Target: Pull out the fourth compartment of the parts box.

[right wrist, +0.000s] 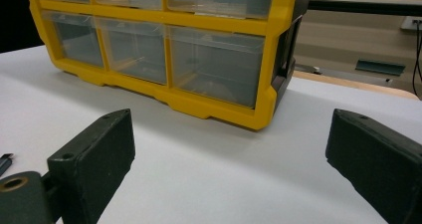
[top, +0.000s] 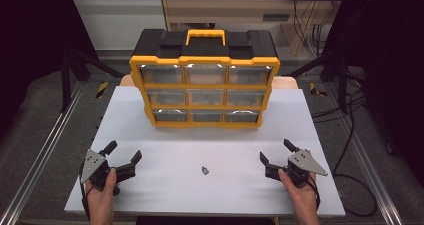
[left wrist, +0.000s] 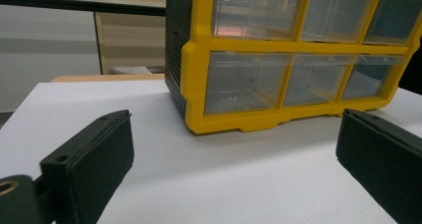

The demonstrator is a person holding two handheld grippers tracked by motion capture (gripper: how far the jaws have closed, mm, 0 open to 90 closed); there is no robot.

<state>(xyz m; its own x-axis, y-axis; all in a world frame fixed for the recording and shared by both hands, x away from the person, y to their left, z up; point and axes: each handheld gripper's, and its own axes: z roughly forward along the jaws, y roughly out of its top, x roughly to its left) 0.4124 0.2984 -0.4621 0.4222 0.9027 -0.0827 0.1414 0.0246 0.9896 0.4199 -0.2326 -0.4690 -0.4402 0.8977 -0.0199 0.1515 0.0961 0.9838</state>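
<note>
Two hand-held grippers rest low at the near edge of the white tabletop (top: pixel 150 135), one at each side, both with jaws spread wide and nothing between them. The left hand-held gripper (top: pixel 123 152) sits at the near left, the right hand-held gripper (top: pixel 276 151) at the near right; each gripper view confirms bare tabletop between its own black jaws.

Item in hand, by judgement: the small dark part (top: pixel 204 170) lying on the tabletop roughly midway between the two grippers, apart from both. Its kind cannot be told at this size. Its end appears at the left edge of the right gripper view (right wrist: pixel 4 163), just beside that gripper's jaw.

Behind it, well apart, stands the yellow and black drawer organiser (top: pixel 204 85), upright, with nine clear drawers in three rows, all appearing shut. Contents cannot be made out.

Risks noted:
- The part is small and lies flat. Wide jaws closing on it at a poor angle could skid it across the smooth surface or flick it away.
- It lies near the front edge; a nudge toward the person could send it off the tabletop.
- If a drawer is the destination, none stands open, so one gripper must pull a drawer first. A hard pull could drag the whole organiser forward.
- Both grippers reaching the centre at once could collide.
</note>
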